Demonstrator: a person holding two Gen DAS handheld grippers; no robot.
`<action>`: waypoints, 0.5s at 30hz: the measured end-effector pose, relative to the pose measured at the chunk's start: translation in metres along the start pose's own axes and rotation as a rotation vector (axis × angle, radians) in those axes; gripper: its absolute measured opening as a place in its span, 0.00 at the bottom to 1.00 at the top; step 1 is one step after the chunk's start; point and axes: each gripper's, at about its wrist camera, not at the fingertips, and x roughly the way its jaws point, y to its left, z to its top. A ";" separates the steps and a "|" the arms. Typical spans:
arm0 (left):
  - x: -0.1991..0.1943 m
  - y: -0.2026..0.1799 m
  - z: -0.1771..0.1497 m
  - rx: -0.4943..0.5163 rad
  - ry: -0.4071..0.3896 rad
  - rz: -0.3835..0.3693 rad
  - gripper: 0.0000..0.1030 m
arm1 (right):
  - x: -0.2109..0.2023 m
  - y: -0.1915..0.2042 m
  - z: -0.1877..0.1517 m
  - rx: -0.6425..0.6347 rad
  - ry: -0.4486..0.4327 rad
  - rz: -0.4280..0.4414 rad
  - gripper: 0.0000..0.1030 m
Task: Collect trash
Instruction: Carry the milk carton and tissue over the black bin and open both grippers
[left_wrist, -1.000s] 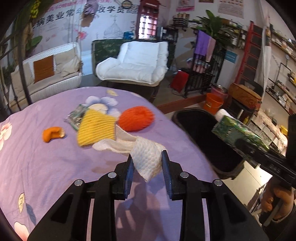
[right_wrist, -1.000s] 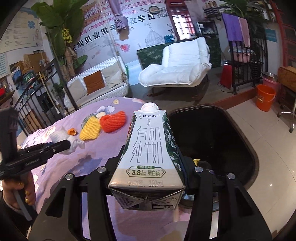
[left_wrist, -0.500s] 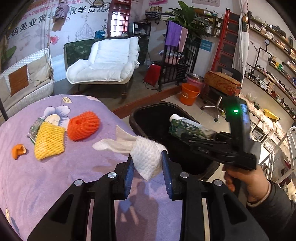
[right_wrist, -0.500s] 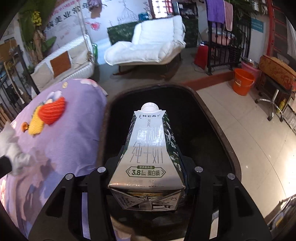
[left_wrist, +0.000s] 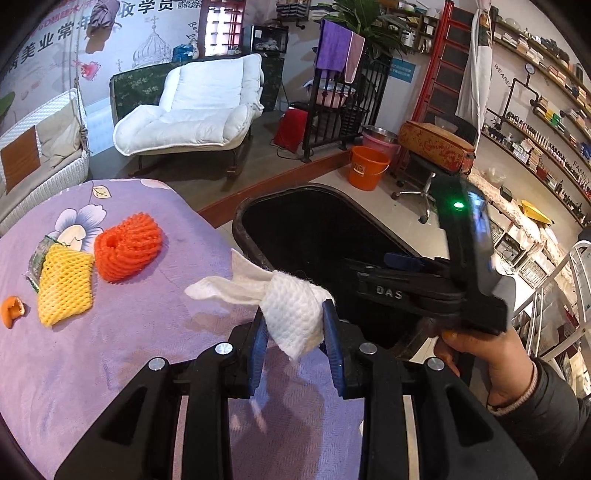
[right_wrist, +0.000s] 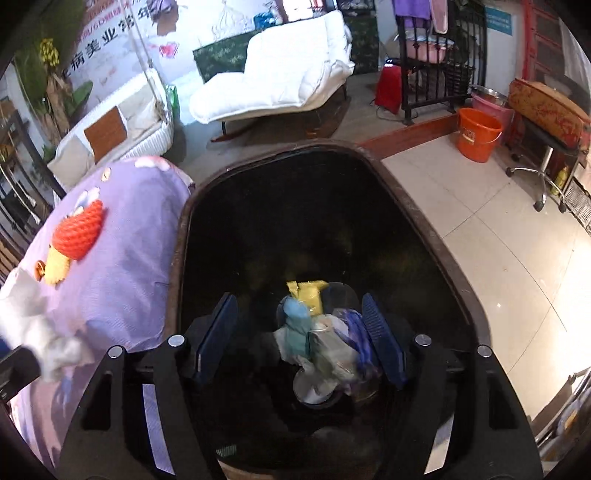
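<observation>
My left gripper (left_wrist: 294, 338) is shut on a crumpled white paper towel (left_wrist: 291, 314), held above the purple tablecloth (left_wrist: 110, 350) near the black trash bin (left_wrist: 258, 206). My right gripper (right_wrist: 299, 332) is open and empty, held over the bin (right_wrist: 436, 243); it also shows in the left wrist view (left_wrist: 424, 291). Trash lies at the bin's bottom (right_wrist: 317, 332), blurred. On the cloth lie an orange foam net (left_wrist: 127, 245), a yellow foam net (left_wrist: 64, 282), an orange peel (left_wrist: 13, 310) and a green wrapper (left_wrist: 38, 254).
A white lounge chair (left_wrist: 195, 107), a wicker swing seat (left_wrist: 40, 144), an orange bucket (left_wrist: 367, 166) and a black metal rack (left_wrist: 343, 114) stand on the floor beyond. Shelves (left_wrist: 535, 140) line the right wall.
My right gripper opened and let go of the milk carton over the bin; the carton is gone from its jaws. My left gripper carried the paper towel rightward toward the bin.
</observation>
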 end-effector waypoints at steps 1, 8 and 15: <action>0.003 -0.001 0.002 0.001 0.004 -0.002 0.29 | -0.008 -0.001 -0.003 0.005 -0.022 0.006 0.68; 0.025 -0.015 0.017 0.012 0.038 -0.034 0.28 | -0.061 -0.011 -0.029 0.047 -0.154 -0.011 0.72; 0.058 -0.037 0.030 0.050 0.091 -0.050 0.29 | -0.103 -0.038 -0.055 0.097 -0.223 -0.081 0.72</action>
